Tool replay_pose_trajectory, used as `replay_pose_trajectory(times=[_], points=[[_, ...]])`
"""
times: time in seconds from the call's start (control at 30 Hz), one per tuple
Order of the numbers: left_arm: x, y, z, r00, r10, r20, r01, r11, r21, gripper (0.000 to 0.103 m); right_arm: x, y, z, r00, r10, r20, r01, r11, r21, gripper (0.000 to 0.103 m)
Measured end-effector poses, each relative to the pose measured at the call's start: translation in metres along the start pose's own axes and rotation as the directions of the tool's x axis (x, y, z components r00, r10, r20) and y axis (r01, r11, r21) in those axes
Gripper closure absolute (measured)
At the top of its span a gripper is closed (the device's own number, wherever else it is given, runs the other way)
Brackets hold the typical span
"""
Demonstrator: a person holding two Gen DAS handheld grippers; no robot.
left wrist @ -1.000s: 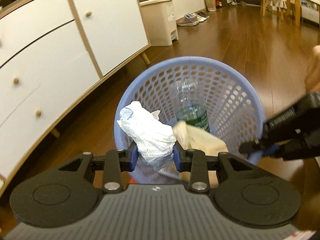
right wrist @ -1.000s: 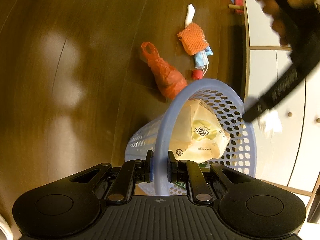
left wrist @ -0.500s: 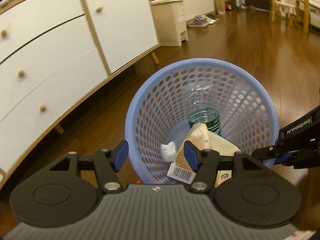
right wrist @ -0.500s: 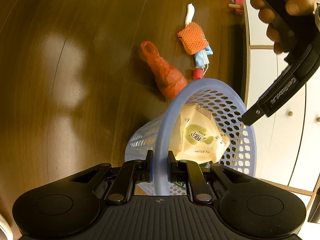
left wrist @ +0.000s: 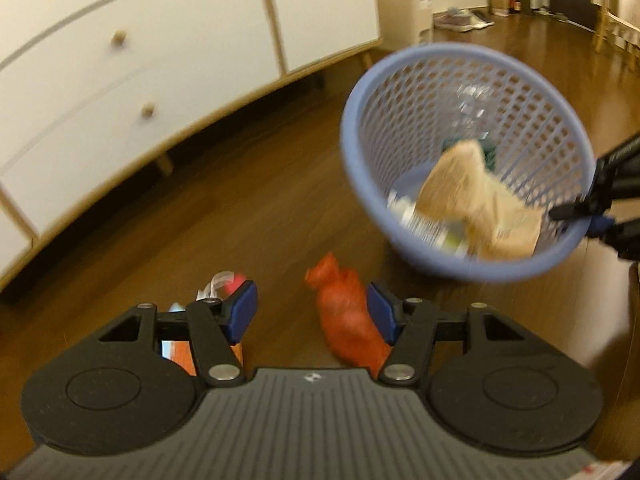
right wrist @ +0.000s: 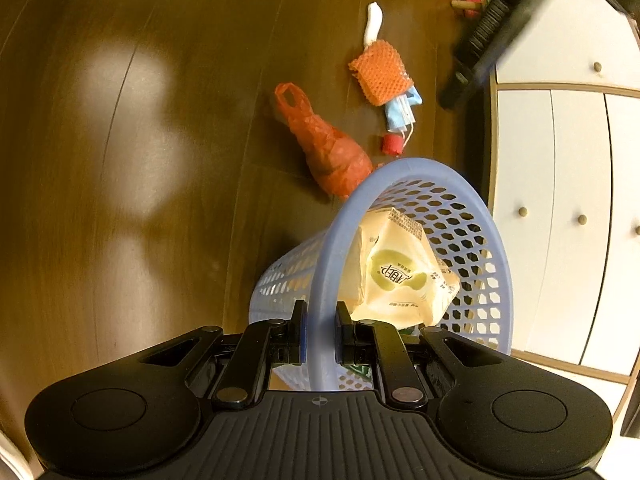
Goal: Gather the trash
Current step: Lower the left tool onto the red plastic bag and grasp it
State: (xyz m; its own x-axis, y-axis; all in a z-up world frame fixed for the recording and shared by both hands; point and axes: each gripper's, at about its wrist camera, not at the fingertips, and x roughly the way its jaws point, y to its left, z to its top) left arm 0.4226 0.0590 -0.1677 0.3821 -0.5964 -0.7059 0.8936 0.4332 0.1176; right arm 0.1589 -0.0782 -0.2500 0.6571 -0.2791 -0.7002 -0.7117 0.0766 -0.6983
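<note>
Right wrist view: basket part filled, litter left on the floor.
Right hand-held gripper (right wrist: pixel 319 338) is clamped on the basket (right wrist: pixel 496 240) rim; a packet (right wrist: pixel 396 276) lies inside. Left hand-held gripper (left wrist: pixel 312 312), jaws apart and empty, hangs over the red bag (left wrist: pixel 348 316); net (right wrist: pixel 380 72), mask (right wrist: pixel 402 114) and cap (right wrist: pixel 392 145) wait near the cabinet (right wrist: pixel 560 200).

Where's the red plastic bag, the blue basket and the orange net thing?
red plastic bag (right wrist: pixel 332 156): right wrist view, on its crumpled middle.
blue basket (right wrist: pixel 324 280): right wrist view, on its near rim.
orange net thing (right wrist: pixel 380 72): right wrist view, on its mesh centre.
</note>
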Motion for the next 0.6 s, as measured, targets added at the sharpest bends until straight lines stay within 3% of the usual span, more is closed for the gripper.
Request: replay_pose_trajectory(times=[0.23,0.6], points=[[0.017,-0.007,-0.037,0.997,-0.015,-0.077,0.015,1.000,-0.005,0.047,0.014,0.004,0.005,1.000,0.002,-0.025,-0.002,1.000,-0.010,0.094],[0.055,-0.035,-0.060,0.988,-0.053,-0.145,0.053,0.999,-0.005,0.047,0.048,-0.002,0.017,0.999,0.024,-0.045,-0.021,0.998,0.055,0.094]])
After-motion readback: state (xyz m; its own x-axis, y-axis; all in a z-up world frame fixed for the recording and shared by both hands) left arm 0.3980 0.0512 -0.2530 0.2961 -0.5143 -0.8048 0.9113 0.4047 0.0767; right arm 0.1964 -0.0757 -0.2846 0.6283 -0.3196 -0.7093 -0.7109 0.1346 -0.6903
